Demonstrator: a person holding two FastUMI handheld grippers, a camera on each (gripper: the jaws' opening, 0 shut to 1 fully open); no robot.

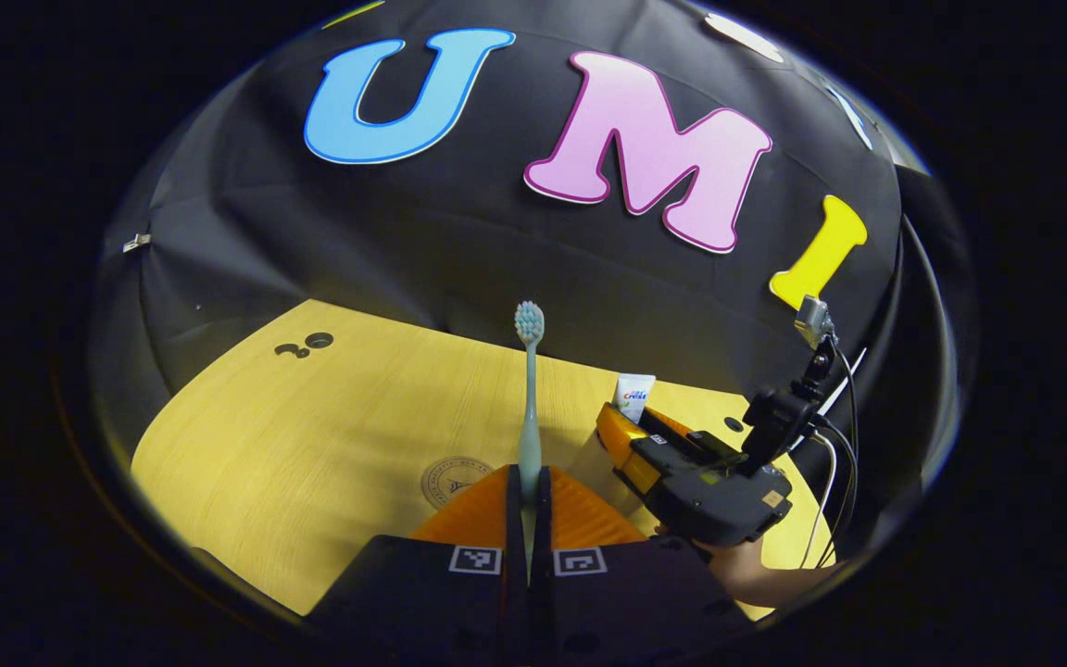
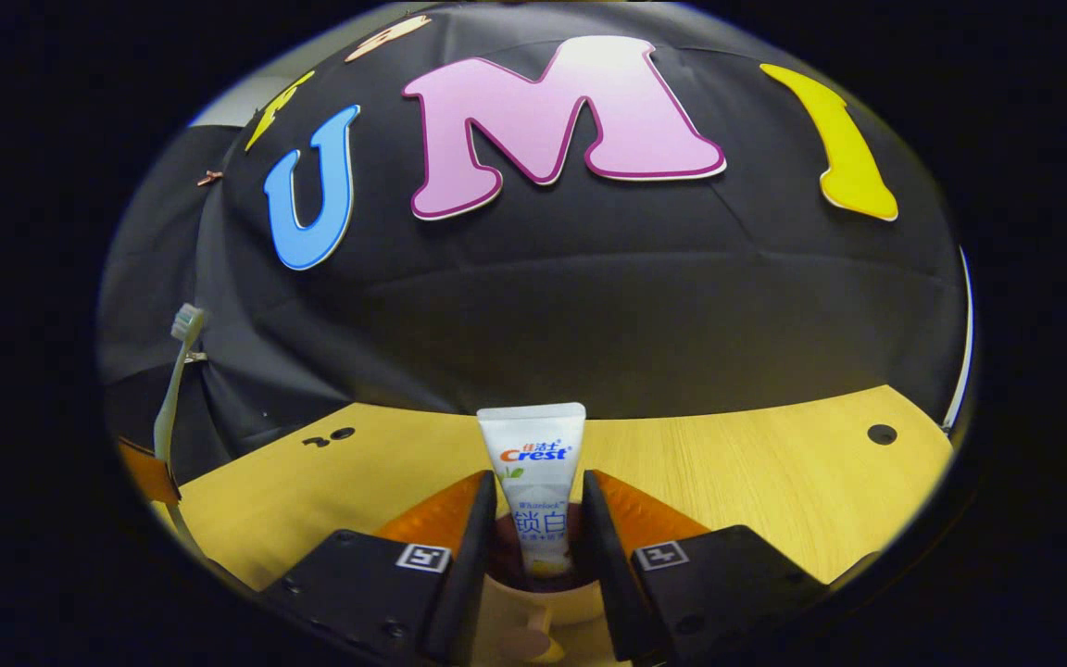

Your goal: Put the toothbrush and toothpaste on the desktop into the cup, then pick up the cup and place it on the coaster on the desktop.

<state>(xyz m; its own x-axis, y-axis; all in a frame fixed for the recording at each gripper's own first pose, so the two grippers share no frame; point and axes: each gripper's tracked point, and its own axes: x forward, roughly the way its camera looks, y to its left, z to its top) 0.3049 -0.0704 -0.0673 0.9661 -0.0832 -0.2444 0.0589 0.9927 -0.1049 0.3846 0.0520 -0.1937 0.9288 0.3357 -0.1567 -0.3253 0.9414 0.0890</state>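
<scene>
My left gripper is shut on a pale green toothbrush, which stands upright above the wooden desktop with its bristle head up. A round coaster with a printed seal lies just left of the fingers, partly hidden by them. My right gripper holds a white toothpaste tube upright, fingertips against its sides. The tube's lower end is down inside a cream cup with a dark interior. In the left gripper view the right gripper and toothpaste sit to the right.
A hand holds the right gripper, with cables trailing off the desk's right edge. Small round holes mark the desktop near the back. The toothbrush rises at the far left of the right gripper view.
</scene>
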